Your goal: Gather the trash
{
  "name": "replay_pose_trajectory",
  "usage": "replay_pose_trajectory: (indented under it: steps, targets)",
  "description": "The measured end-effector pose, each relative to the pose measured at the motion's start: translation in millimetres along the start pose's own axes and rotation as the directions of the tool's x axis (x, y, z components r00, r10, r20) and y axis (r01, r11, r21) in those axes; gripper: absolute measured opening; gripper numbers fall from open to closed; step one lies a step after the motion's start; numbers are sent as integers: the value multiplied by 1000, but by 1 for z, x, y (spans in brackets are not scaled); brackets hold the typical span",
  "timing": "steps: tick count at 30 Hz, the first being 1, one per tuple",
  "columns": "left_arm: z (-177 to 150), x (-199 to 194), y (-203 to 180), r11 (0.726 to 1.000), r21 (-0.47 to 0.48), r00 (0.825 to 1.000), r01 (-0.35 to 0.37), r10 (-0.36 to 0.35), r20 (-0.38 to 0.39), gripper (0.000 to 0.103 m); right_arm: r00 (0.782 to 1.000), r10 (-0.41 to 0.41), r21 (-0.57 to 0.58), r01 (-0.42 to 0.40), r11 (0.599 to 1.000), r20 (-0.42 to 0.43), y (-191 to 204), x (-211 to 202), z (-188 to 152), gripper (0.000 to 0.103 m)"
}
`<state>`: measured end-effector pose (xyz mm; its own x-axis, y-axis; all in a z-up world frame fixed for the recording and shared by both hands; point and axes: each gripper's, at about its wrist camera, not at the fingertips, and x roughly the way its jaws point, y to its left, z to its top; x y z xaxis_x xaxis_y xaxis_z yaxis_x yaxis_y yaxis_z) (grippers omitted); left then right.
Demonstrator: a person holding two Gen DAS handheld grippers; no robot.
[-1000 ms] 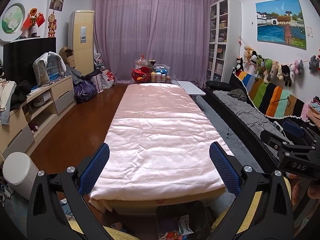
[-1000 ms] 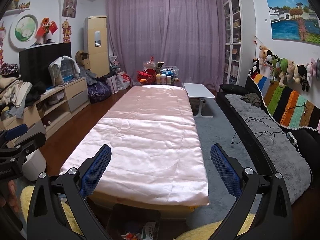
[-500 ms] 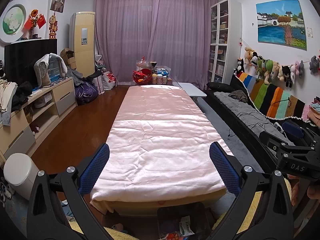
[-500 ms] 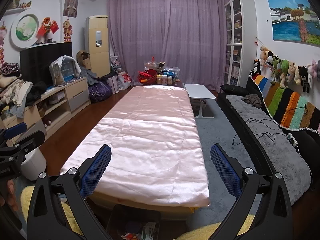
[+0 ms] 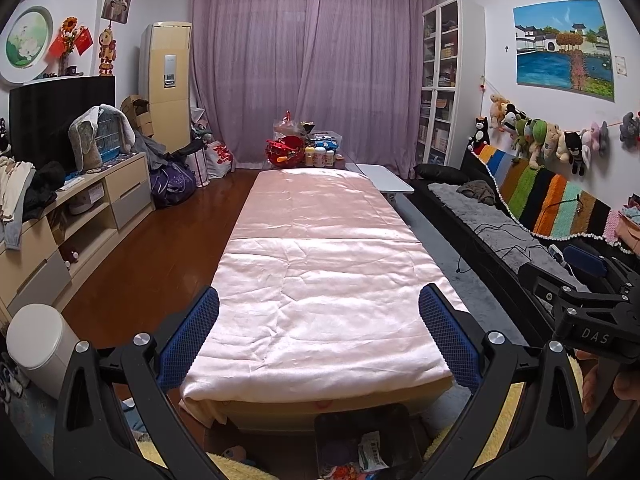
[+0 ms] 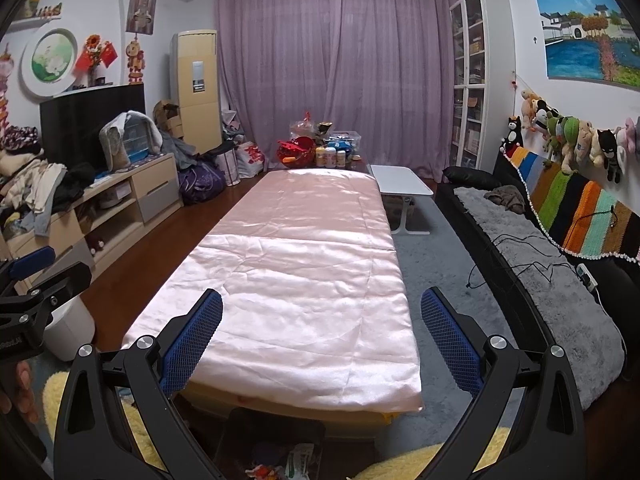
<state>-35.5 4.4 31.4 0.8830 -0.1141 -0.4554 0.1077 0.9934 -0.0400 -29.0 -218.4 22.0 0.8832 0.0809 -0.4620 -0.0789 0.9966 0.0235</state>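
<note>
A dark bin (image 5: 360, 420) with paper and wrapper trash (image 5: 370, 456) in it stands on the floor at the near end of the long table, low in the left wrist view; it also shows in the right wrist view (image 6: 276, 432). The table is covered by a bare pink satin cloth (image 5: 320, 280). My left gripper (image 5: 319, 336) is open and empty above the table's near end. My right gripper (image 6: 320, 338) is open and empty too, held beside it. Each gripper shows at the other view's edge.
A white cylindrical bin (image 5: 40, 340) stands on the floor at left. A low TV cabinet (image 5: 80, 216) lines the left wall, a black sofa with a grey throw (image 5: 500, 224) the right. Bottles and a red basket (image 5: 288, 150) sit at the table's far end. A white side table (image 6: 400, 180) stands beyond.
Both views have tilted up very slightly; the grippers stay open and empty over the table's near end.
</note>
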Motion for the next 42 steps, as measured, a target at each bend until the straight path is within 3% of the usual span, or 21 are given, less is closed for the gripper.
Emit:
replay_pose_trajectory:
  steps: [42]
  targets:
    - [0,-2,-6,1000,7,1000,4,-4,7,95,1000,0,14,0,1000,-1,-2,0,-3,100]
